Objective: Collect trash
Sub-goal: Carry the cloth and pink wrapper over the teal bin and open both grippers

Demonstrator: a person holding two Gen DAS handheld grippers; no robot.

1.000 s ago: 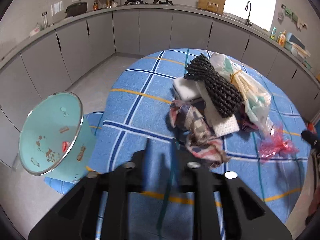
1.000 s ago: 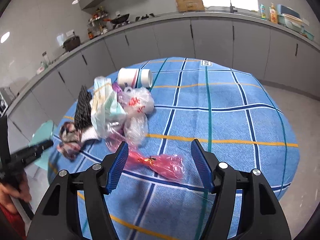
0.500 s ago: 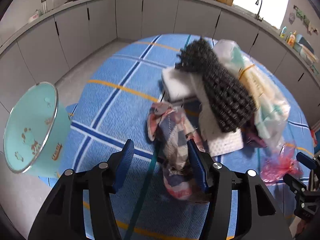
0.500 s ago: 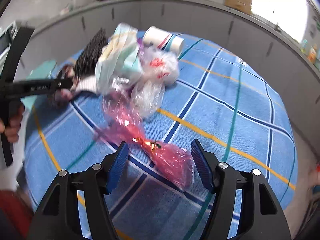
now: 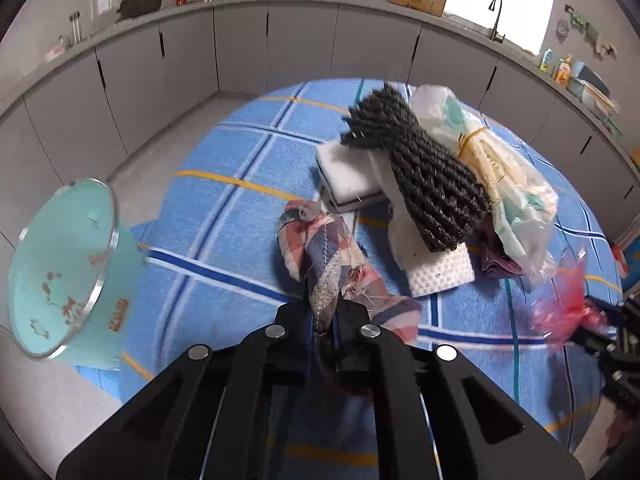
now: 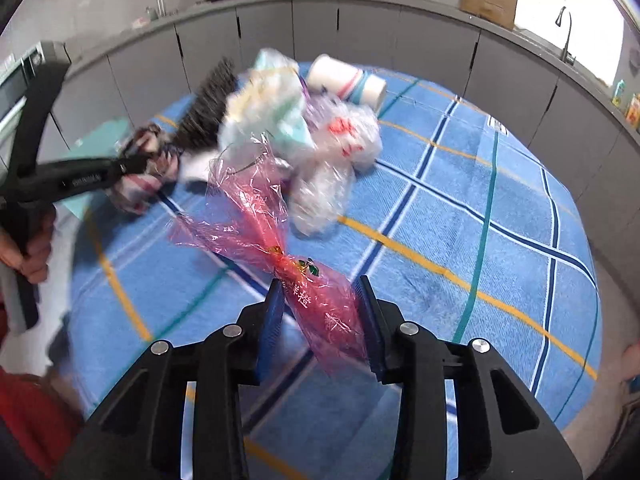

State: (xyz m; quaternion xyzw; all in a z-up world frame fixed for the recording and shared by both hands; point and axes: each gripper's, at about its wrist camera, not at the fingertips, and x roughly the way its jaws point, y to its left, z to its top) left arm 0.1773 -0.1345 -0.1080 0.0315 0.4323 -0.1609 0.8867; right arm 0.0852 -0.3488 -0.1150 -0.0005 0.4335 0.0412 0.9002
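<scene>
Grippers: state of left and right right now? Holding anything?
Left gripper: shut on the plaid rag.
Right gripper: jaws closing on the pink cellophane bag between them; whether the pads press it yet cannot be told.

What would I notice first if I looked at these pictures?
Probably the messy pile of trash heaped in the middle of the blue checked tablecloth. The left gripper is pinching a plaid rag, and the right gripper is closing around a shiny pink wrapper. A mint green bin waits beside the table.
</scene>
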